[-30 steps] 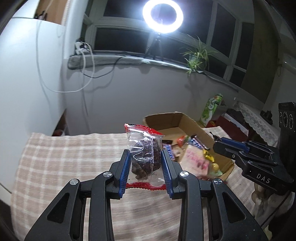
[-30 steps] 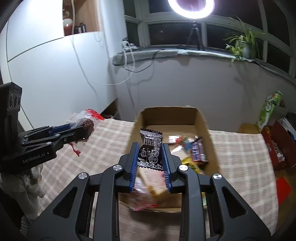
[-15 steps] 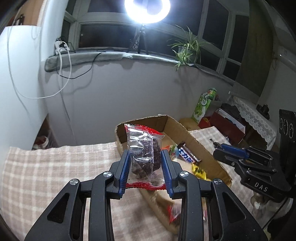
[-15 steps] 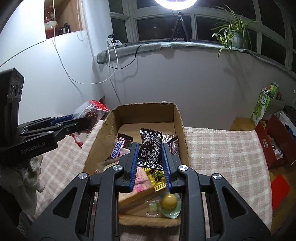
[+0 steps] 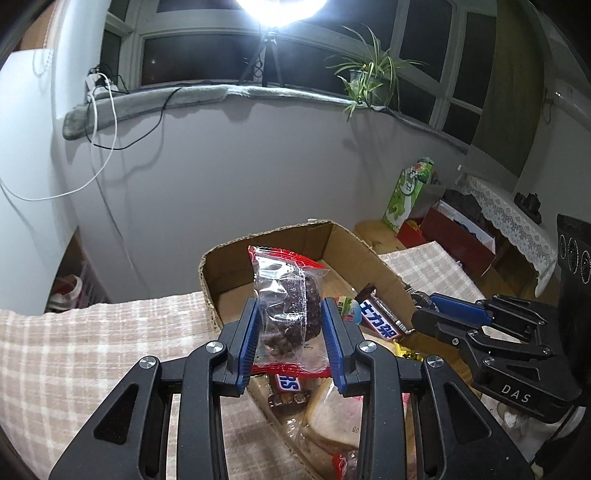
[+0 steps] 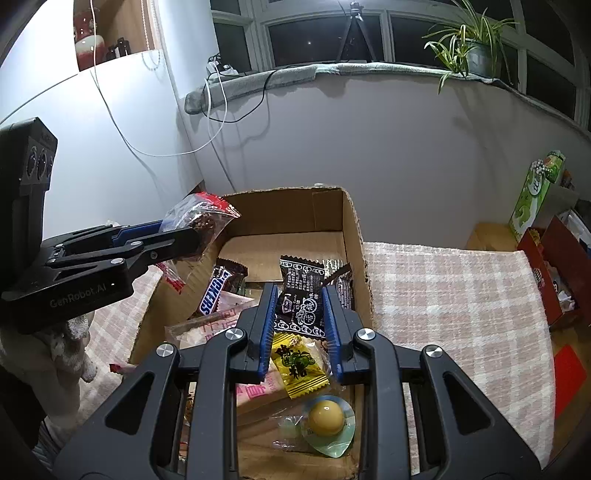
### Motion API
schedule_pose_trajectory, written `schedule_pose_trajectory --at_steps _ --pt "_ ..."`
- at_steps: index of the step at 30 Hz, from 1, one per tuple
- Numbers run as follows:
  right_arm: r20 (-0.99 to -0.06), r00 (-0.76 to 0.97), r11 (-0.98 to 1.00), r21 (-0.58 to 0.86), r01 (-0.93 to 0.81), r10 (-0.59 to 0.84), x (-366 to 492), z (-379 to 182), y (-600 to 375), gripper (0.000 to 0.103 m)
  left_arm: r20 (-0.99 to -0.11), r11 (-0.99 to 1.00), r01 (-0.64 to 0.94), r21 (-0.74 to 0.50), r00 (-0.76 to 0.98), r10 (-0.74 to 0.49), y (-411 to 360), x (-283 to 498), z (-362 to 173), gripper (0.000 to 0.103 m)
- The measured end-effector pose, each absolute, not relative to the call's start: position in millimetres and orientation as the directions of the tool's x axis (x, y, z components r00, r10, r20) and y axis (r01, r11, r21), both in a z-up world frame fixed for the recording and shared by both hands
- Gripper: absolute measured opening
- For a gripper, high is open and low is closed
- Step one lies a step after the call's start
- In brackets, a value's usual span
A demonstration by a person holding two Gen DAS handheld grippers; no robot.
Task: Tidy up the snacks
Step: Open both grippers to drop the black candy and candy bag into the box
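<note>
Left gripper clamps a clear packet above the box's left wall. Right gripper clamps a black packet over the box's snacks.

Night scene; dark window panes run along a curved white wall. Ring light on tripod stands on the sill, which is covered by grey cloth. Spider plant on sill at right. White cable hangs down the wall. Checked tablecloth covers the table. Lace-covered furniture far right.
</note>
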State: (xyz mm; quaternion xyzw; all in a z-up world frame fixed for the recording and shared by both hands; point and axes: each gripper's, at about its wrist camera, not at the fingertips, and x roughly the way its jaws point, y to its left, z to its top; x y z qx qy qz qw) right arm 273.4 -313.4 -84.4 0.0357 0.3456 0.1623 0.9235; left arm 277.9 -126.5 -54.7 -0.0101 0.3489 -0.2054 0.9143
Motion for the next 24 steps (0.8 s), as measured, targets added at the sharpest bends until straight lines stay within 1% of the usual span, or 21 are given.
schedule_pose_trajectory --at_steps 11,12,13,14,15,16,17,19,24 --pt "-0.633 0.703 0.945 0.184 -0.271 0.324 272.9 -86.1 -315.2 0.027 -0.642 0.915 0.373 -0.154 0.666 -0.38 -131.7 279.5 -54.7 0.033" --pt "-0.634 0.702 0.945 0.184 -0.27 0.324 272.9 -86.4 -315.5 0.029 -0.641 0.915 0.374 -0.154 0.666 -0.38 -131.8 279.2 -54.6 0.033" --pt "-0.635 0.702 0.946 0.183 -0.269 0.323 272.6 -86.7 -315.6 0.04 -0.641 0.915 0.374 -0.153 0.667 -0.38 -132.0 279.0 -54.3 0.034" --pt "-0.636 0.703 0.947 0.181 -0.267 0.319 271.9 -87.0 -315.6 0.056 -0.641 0.916 0.371 -0.152 0.669 -0.377 -132.0 278.9 -54.1 0.037" --pt "-0.634 0.707 0.948 0.176 -0.263 0.314 270.6 -87.0 -315.5 0.06 -0.641 0.917 0.369 -0.151 0.67 -0.375 -132.2 278.7 -53.8 0.039" --pt "-0.631 0.711 0.95 0.173 -0.261 0.31 269.5 -86.8 -315.6 0.062 -0.64 0.917 0.37 -0.151 0.671 -0.375 -132.4 278.3 -53.5 0.044" --pt "-0.631 0.712 0.95 0.169 -0.261 0.308 268.8 -86.8 -315.3 0.062 -0.638 0.917 0.369 -0.15 0.672 -0.375 -132.1 278.0 -53.4 0.049" --pt "-0.635 0.709 0.951 0.167 -0.261 0.306 268.4 -87.1 -315.4 0.063 -0.636 0.918 0.369 -0.145 0.676 -0.372 -132.7 277.0 -52.7 0.052" --pt "-0.642 0.708 0.955 0.161 -0.25 0.294 267.6 -88.1 -316.6 0.063 -0.634 0.918 0.368 -0.148 0.677 -0.373 -132.8 276.3 -52.1 0.052"
